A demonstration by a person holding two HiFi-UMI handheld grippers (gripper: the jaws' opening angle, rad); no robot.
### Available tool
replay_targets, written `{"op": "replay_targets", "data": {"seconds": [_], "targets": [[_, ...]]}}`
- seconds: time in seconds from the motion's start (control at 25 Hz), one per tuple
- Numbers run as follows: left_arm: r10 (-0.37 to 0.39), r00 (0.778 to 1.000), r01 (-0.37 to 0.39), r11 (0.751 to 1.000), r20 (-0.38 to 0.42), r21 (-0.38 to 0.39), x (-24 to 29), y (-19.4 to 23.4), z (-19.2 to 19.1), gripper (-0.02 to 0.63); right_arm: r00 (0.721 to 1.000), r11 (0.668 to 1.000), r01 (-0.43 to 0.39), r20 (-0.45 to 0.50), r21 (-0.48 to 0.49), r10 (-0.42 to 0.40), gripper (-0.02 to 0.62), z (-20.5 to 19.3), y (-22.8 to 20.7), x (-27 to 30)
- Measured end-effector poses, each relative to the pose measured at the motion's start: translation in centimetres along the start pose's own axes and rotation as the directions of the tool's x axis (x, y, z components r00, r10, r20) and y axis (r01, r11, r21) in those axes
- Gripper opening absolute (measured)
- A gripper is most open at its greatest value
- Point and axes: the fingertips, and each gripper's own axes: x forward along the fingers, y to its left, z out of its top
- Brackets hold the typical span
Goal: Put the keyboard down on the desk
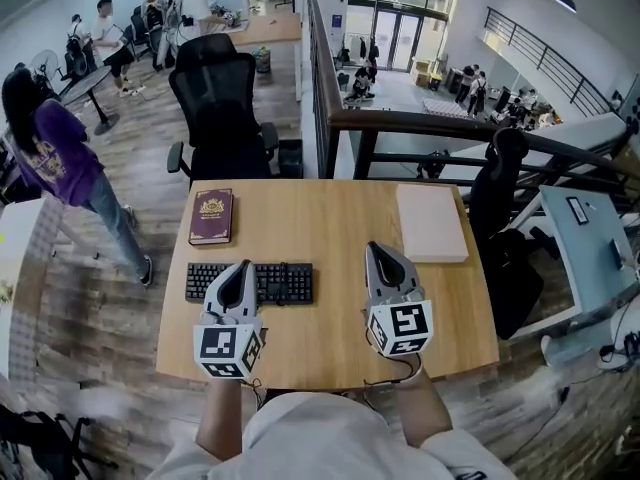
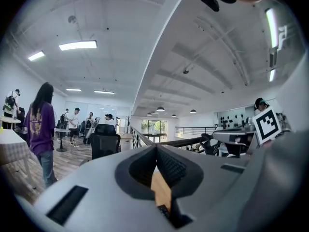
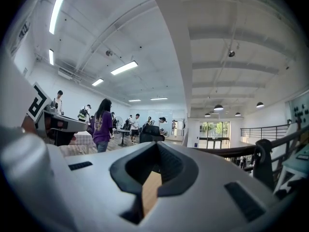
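Item: black rectangular keyboard [image 1: 288,283], lying flat on the light wooden desk [image 1: 330,218], front left, its long side parallel to the front edge; judged already set down. Left gripper [image 1: 244,266]: over the keyboard's middle, jaws brought together at the tips with nothing clamped; only desk wood and a strip of keys show through the hollow behind the tips, and you cannot tell whether it touches the keys. Right gripper [image 1: 373,247]: over bare wood, well to the right of the keyboard, jaws likewise together, empty. To finish well, lift your left gripper straight up so the tips neither catch keys nor drag the board askew. Surroundings: maroon hardback book [image 1: 211,216] just behind the keyboard's left end; white flat rectangular pad [image 1: 431,222] at rear right; black office chair [image 1: 218,98] beyond the desk.
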Motion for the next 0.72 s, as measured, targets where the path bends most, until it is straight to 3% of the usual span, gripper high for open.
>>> {"op": "replay_targets", "data": {"seconds": [0.72], "targets": [[0.009,1.0,-0.009,1.0,-0.017,-0.005,0.54,0.03,-0.92,0.011,1.0,1.0,-0.003,-0.009,-0.005,0.002,0.003,-0.34,-0.37,0.4]]}}
